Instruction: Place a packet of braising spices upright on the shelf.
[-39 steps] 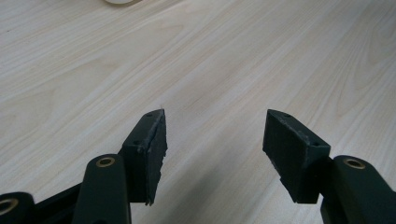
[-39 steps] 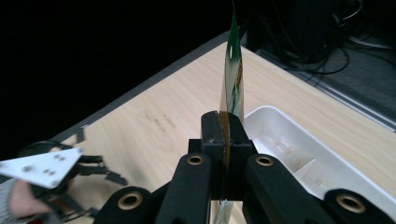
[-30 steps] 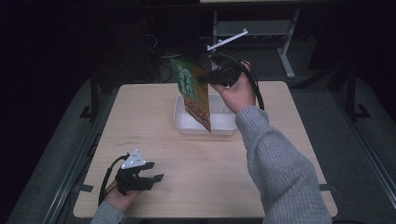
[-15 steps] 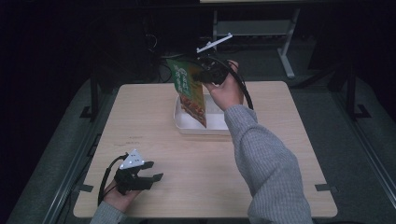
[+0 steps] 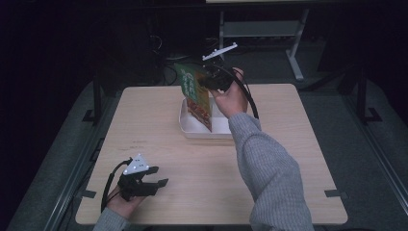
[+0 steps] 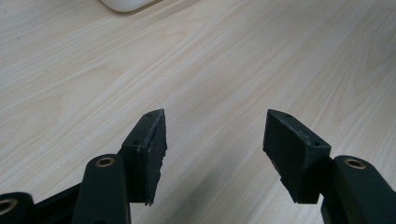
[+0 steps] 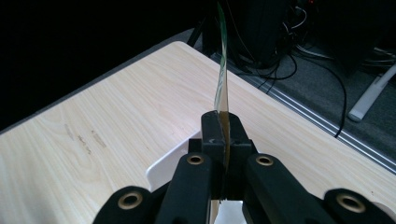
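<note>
Right gripper (image 7: 223, 135): jaws closed together on the thin packet.
Packet (image 7: 221, 88): seen edge-on, rising toward 12 o'clock, green print near top.
White tray (image 7: 168, 170): under the jaws, toward 7 o'clock.
Desk (image 7: 107, 126): light wood.
Cables (image 7: 322, 65): on floor, 2 o'clock.

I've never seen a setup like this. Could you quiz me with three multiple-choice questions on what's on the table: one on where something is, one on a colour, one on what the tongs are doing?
1. Where is the white tray?
A. far half of the table
B. near left corner
C. on the floor

2. The flat packet is mostly:
A. blue
B. green and orange
C. pink

3. The right tongs are:
A. wide open
B. lying on the table
C. shut on the packet

Answers:
1 A, it sits past the middle.
2 B, green top, orange below.
3 C, the packet's edge is pinched between the jaws, above the tray.
</note>
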`<state>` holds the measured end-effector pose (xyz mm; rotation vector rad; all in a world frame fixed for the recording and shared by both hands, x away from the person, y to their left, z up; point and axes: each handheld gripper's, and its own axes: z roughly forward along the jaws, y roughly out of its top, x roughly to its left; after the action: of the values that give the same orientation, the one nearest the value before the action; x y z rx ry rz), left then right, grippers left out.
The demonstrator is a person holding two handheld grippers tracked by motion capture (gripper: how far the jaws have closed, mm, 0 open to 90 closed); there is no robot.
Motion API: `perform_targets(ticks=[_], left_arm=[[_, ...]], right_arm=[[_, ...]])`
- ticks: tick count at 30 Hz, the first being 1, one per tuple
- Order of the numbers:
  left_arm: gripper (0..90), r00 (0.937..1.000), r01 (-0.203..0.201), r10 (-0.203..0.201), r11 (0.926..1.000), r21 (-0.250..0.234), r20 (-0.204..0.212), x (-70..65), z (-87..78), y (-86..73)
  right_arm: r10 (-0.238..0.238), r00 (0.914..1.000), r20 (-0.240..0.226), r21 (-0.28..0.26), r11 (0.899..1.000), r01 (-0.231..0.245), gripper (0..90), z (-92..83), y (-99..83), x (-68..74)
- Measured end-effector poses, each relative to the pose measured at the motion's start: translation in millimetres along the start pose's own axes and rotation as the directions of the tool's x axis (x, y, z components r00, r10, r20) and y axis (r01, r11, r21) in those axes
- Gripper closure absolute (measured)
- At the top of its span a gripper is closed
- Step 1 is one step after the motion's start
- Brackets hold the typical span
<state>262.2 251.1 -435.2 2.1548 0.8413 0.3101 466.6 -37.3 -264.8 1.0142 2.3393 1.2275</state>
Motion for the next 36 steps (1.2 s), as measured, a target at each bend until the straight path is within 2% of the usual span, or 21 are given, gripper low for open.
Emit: perform_targets(ticks=[11,19,34,36], left_arm=[[39.1,1.0000,-0.001,0.001,1.0000,0.001,0.002,0.0,0.2,0.0],[39.1,1.0000,-0.002,0.002,1.0000,0.004,0.002,-0.5,0.9,0.3],[39.1,1.0000,-0.005,0.005,1.0000,0.007,0.002,-0.7,1.2,0.4],[39.1,1.0000,-0.003,0.003,1.0000,0.006,0.003,-0.8,1.5,0.3]], right_arm=[[0.014,0.9997,-0.018,-0.003,1.000,-0.014,90.0,9.1,-12.4,-0.2],[0.045,0.9964,-0.072,-0.001,0.999,-0.045,89.6,9.5,-21.1,-0.2],[0.041,0.9965,-0.073,0.032,0.999,-0.039,89.5,1.4,-25.1,0.8],[0.057,0.9955,-0.076,0.033,0.998,-0.054,89.5,0.3,-26.2,-1.2]])
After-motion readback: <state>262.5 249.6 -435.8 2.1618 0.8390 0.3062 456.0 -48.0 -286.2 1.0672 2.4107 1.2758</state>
